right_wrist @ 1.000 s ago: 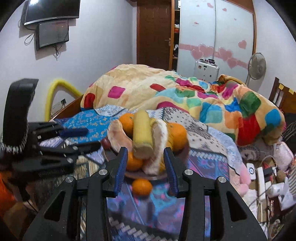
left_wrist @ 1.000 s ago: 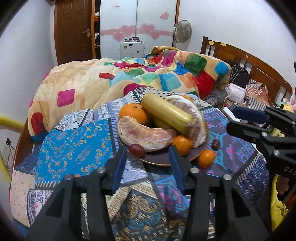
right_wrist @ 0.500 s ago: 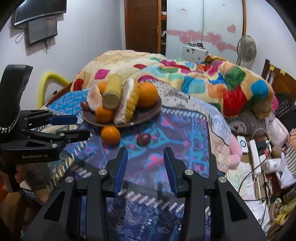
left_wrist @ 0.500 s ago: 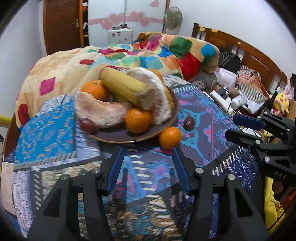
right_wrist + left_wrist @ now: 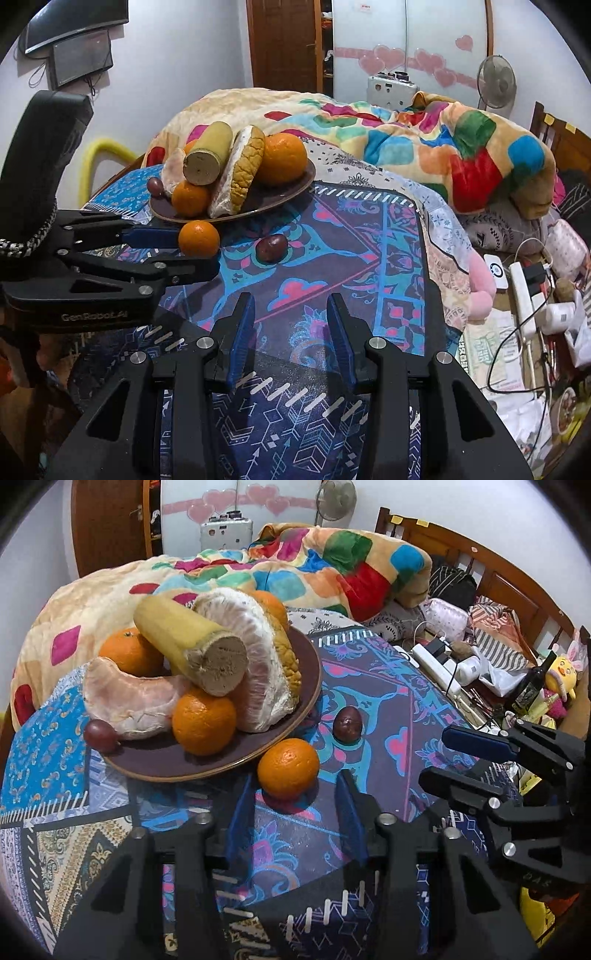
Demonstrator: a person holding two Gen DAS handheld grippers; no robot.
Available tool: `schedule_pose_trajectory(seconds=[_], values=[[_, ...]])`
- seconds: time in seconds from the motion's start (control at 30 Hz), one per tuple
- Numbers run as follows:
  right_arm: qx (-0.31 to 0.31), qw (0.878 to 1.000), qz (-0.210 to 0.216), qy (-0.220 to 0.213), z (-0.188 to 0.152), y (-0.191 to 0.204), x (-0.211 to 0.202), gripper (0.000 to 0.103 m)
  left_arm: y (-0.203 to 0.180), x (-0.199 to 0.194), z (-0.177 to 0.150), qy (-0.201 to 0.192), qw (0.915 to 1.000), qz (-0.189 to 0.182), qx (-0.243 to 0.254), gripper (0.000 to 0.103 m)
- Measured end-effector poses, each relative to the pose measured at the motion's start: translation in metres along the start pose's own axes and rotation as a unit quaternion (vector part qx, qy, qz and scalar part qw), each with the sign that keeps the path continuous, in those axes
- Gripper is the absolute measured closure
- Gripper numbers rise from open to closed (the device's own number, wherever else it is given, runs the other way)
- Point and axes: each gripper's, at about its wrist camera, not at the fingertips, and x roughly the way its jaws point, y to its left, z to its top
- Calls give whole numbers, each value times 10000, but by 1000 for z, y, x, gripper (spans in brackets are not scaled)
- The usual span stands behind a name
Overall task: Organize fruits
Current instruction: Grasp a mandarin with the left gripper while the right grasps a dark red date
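The left gripper (image 5: 293,805) reaches toward a loose orange (image 5: 288,768) on the patterned cloth (image 5: 388,738), its jaws closing with the fruit just ahead of the tips, untouched. A dark plum (image 5: 347,726) lies just beyond. The brown plate (image 5: 310,686) beside them holds oranges, pomelo pieces and a yellow cut stalk. The right gripper (image 5: 439,755) hovers at the right, jaws apart.

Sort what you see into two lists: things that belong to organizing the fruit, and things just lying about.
Belongs to the job:
- loose round orange on the patterned cloth
- small dark red fruit beside it
- brown round plate piled with fruit
- left hand-held gripper, jaws closing at the orange

Lying about:
- colourful patchwork blanket
- white power strip
- standing fan
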Motion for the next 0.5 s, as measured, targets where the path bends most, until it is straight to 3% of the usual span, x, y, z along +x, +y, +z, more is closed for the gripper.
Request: schedule_pose_trajectory(seconds=[0.07, 0.2, 0.5], values=[[7, 10000, 15, 2, -1, -1, 1, 66, 1, 0, 0, -23, 10000, 46, -20, 71], [17, 10000, 44, -3, 0, 0, 2, 66, 6, -5, -4, -30, 9998, -193, -80, 72], [-83, 9999, 112, 33, 17, 8, 13, 66, 22, -39, -15, -365, 9993, -125, -26, 72]])
